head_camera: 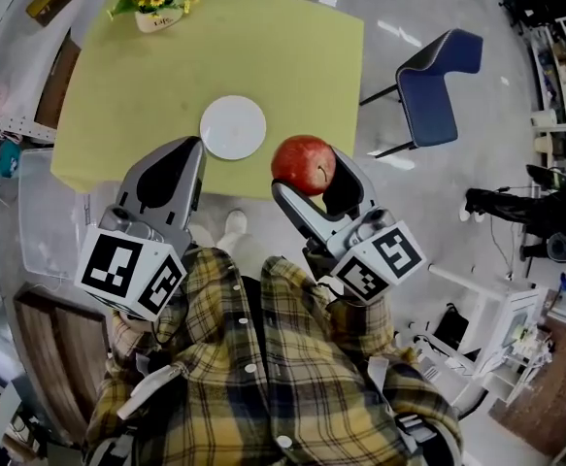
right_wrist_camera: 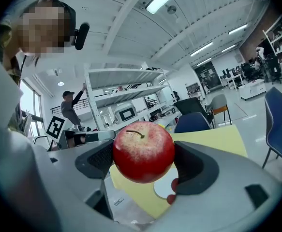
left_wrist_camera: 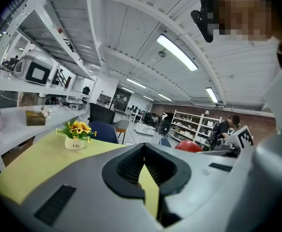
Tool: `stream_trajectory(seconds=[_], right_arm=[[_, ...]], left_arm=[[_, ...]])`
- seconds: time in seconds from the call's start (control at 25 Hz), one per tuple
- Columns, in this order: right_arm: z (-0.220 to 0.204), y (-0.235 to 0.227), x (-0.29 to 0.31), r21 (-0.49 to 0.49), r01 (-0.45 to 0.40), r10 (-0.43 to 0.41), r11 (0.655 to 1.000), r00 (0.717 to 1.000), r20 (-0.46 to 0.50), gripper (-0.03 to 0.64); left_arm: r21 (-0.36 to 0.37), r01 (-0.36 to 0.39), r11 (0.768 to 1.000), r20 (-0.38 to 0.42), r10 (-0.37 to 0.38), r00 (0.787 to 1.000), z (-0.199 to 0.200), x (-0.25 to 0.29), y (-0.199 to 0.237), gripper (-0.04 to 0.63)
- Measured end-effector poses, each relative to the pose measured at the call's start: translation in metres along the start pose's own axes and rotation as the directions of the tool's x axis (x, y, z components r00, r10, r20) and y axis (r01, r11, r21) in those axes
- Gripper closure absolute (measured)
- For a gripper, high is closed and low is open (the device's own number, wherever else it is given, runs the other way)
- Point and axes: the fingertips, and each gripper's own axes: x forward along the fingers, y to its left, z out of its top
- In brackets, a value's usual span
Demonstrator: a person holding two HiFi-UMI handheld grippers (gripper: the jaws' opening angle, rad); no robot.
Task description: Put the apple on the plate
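A red apple (head_camera: 303, 163) is held in the air just off the near edge of the yellow-green table (head_camera: 292, 56), with my right gripper (head_camera: 312, 177) shut on it. In the right gripper view the apple (right_wrist_camera: 143, 151) fills the space between the jaws, stem up. The white plate (head_camera: 232, 127) lies bare near the table's front edge, to the left of and slightly beyond the apple; a slice of the plate (right_wrist_camera: 164, 191) shows below the fruit. My left gripper (head_camera: 191, 148) hovers at the table edge just near-left of the plate, shut with nothing in it, its tips (left_wrist_camera: 143, 146) meeting.
A pot of sunflowers (head_camera: 156, 0) stands at the table's far left corner. A blue chair (head_camera: 436, 83) sits right of the table. A clear bin (head_camera: 40, 212) and shelving are on the left. A person (head_camera: 545, 216) stands at far right.
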Motion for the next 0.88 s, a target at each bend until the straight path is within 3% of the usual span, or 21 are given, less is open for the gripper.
stream_trajectory(seconds=[0.44, 0.88], right_arm=[[0.024, -0.004, 0.071, 0.023, 0.156, -0.157, 0.987, 0.986, 0.054, 0.239], [0.041, -0.004, 0.135, 0.057, 0.287, -0.291, 0.956, 0.953, 0.088, 0.239]], left_arm=[[0.048, 0.176, 0.983, -0.043, -0.174, 0.984, 0.045, 0.053, 0.063, 0.588], [0.051, 0.333, 0.941, -0.125, -0.325, 0.937, 0.068, 0.086, 0.111, 0.588]])
